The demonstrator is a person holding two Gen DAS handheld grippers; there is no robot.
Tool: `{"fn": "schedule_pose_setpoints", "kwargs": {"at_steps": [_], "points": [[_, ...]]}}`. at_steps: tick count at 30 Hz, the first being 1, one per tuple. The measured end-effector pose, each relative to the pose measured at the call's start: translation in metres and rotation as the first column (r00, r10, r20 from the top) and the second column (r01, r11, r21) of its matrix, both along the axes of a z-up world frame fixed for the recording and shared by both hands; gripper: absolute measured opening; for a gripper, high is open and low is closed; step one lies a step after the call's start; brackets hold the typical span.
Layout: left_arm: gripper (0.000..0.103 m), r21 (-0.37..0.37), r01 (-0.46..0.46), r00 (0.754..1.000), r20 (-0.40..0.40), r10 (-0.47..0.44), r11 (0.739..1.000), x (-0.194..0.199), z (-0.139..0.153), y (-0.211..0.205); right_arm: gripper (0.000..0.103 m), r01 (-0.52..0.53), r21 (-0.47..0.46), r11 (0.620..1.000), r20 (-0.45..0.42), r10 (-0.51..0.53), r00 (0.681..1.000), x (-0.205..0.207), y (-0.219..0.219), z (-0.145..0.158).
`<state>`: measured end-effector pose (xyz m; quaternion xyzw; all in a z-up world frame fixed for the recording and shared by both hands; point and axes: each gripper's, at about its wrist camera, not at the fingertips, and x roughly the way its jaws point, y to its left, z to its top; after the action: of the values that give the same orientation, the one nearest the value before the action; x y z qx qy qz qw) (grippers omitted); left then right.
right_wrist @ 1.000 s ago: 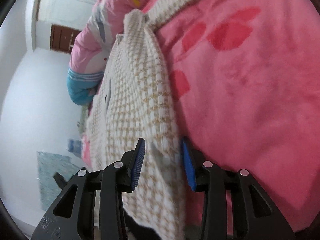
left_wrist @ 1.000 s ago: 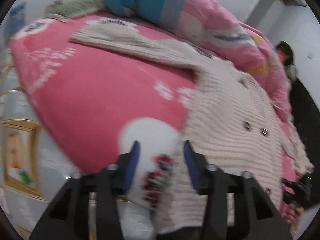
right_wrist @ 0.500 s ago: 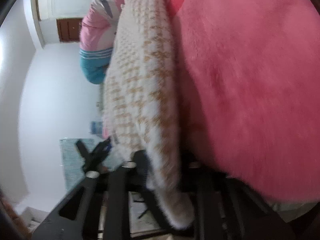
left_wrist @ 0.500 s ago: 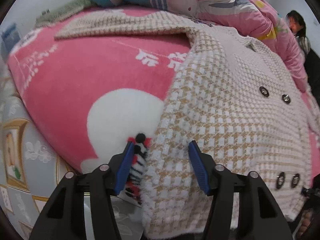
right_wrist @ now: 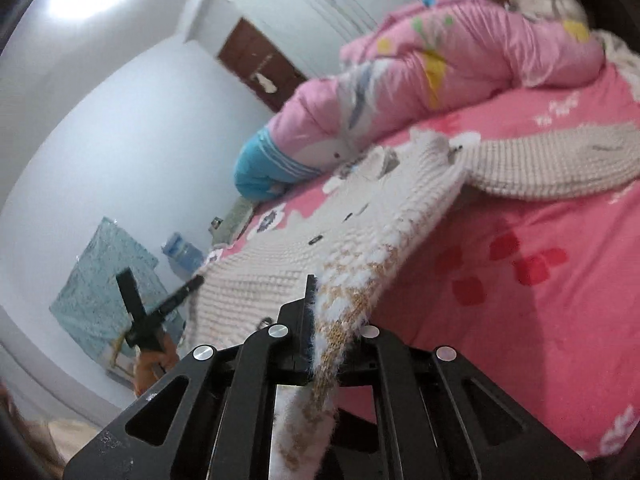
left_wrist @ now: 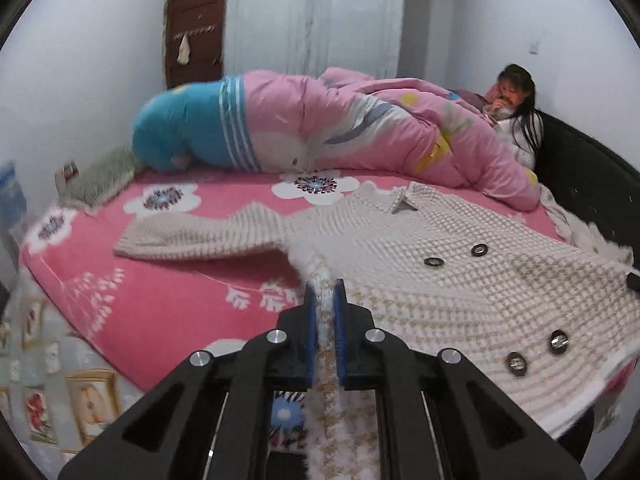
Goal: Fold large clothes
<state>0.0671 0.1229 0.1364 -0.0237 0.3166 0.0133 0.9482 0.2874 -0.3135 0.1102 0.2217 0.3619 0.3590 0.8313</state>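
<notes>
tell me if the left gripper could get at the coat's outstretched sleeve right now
Probably not yet: the left gripper is shut on the coat hem. The sleeve lies flat on the pink bedspread with nothing covering it, so the path looks free once it lets go.

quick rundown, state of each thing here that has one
left gripper: shut on the coat hem
right gripper: shut on the coat hem
coat: buttoned, hem lifted off the bed, one sleeve spread flat
quilt: bunched up at the far side
door: closed
</notes>
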Motion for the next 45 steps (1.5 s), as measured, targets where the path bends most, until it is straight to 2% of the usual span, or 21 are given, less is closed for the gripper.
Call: {"fn": "schedule_pose_setpoints", "kwargs": {"at_steps": [3,5,7,8,11,12,13,15,18,21,23,26,27,31,33,35,36,39,42,44,45], "points": [[0.008,0.0,-0.022,0.996,-0.091,0.022,1.0,-0.021,-0.029,0.008,0.004,0.024,-0.09,0.996,-0.018,-0.025,1.0,-0.024,0.004,-0.028],[0.009,-0.031,-0.043,0.982,-0.188,0.036,0.999,-0.021,-0.068,0.014,0.01,0.031,-0.13,0.991,-0.137,-0.049,0.989,-0.025,0.009,-0.078],[0.013,-0.102,-0.065,0.948,-0.316,0.03,0.993,-0.013,-0.119,0.023,0.016,0.03,-0.171,0.985,-0.286,-0.079,0.955,-0.016,0.013,-0.13],[0.014,-0.126,-0.076,0.93,-0.367,0.025,0.989,-0.01,-0.142,0.026,0.02,0.026,-0.206,0.978,-0.379,-0.104,0.92,-0.01,0.013,-0.161],[0.018,-0.076,-0.175,0.873,-0.472,0.119,0.982,-0.011,-0.174,0.042,0.028,0.055,-0.255,0.965,-0.518,-0.185,0.835,0.002,-0.002,-0.196],[0.028,-0.088,-0.196,0.874,-0.468,0.133,0.977,-0.013,-0.172,0.051,0.031,0.072,-0.242,0.968,-0.502,-0.188,0.844,0.003,-0.008,-0.187],[0.036,-0.13,-0.21,0.89,-0.435,0.135,0.969,-0.015,-0.162,0.063,0.044,0.094,-0.248,0.964,-0.459,-0.203,0.865,0.003,-0.014,-0.172],[0.068,-0.163,-0.242,0.924,-0.341,0.175,0.957,-0.014,-0.135,0.086,0.073,0.155,-0.288,0.945,-0.316,-0.246,0.916,0.007,-0.022,-0.134],[0.081,-0.144,-0.269,0.943,-0.242,0.23,0.952,0.002,-0.102,0.106,0.081,0.192,-0.321,0.927,-0.157,-0.252,0.955,0.028,-0.014,-0.091],[0.098,-0.202,-0.314,0.946,-0.148,0.288,0.928,0.046,-0.078,0.142,0.091,0.219,-0.326,0.92,-0.063,-0.253,0.966,0.062,0.008,-0.073],[0.098,-0.246,-0.35,0.936,-0.131,0.326,0.904,0.08,-0.079,0.165,0.095,0.219,-0.322,0.921,-0.01,-0.234,0.972,0.087,0.038,-0.073],[0.098,-0.306,-0.439,0.898,-0.186,0.399,0.845,0.135,-0.1,0.214,0.095,0.189,-0.358,0.915,0.021,-0.195,0.981,0.138,0.094,-0.097],[0.098,-0.308,-0.509,0.86,-0.227,0.457,0.804,0.158,-0.116,0.236,0.095,0.164,-0.371,0.914,0.012,-0.172,0.985,0.151,0.11,-0.107],[0.096,-0.249,-0.645,0.761,-0.297,0.577,0.723,0.215,-0.16,0.29,0.095,0.091,-0.411,0.907,-0.082,-0.136,0.987,0.185,0.151,-0.149],[0.083,-0.217,-0.701,0.708,-0.321,0.628,0.679,0.234,-0.173,0.313,0.096,0.08,-0.438,0.895,-0.111,-0.142,0.984,0.192,0.158,-0.163],[0.068,-0.235,-0.762,0.647,-0.338,0.684,0.604,0.244,-0.186,0.337,0.096,0.078,-0.447,0.891,-0.088,-0.131,0.987,0.193,0.159,-0.164],[0.057,-0.238,-0.772,0.634,-0.334,0.697,0.589,0.246,-0.188,0.342,0.096,0.075,-0.447,0.891,-0.085,-0.126,0.988,0.196,0.162,-0.162],[0.021,-0.173,-0.773,0.633,-0.282,0.721,0.61,0.258,-0.18,0.345,0.096,0.067,-0.442,0.894,-0.093,-0.12,0.988,0.199,0.163,-0.162],[0.012,-0.068,-0.717,0.696,-0.136,0.705,0.694,0.26,-0.142,0.326,0.096,0.066,-0.459,0.886,-0.095,-0.122,0.988,0.206,0.166,-0.159],[0.011,-0.052,-0.676,0.736,-0.002,0.677,0.735,0.244,-0.1,0.312,0.096,0.065,-0.481,0.875,-0.091,-0.123,0.988,0.21,0.172,-0.16],[0.011,-0.035,-0.668,0.741,0.055,0.669,0.743,0.234,-0.082,0.306,0.096,0.064,-0.492,0.868,-0.088,-0.123,0.989,0.214,0.178,-0.161]]}}
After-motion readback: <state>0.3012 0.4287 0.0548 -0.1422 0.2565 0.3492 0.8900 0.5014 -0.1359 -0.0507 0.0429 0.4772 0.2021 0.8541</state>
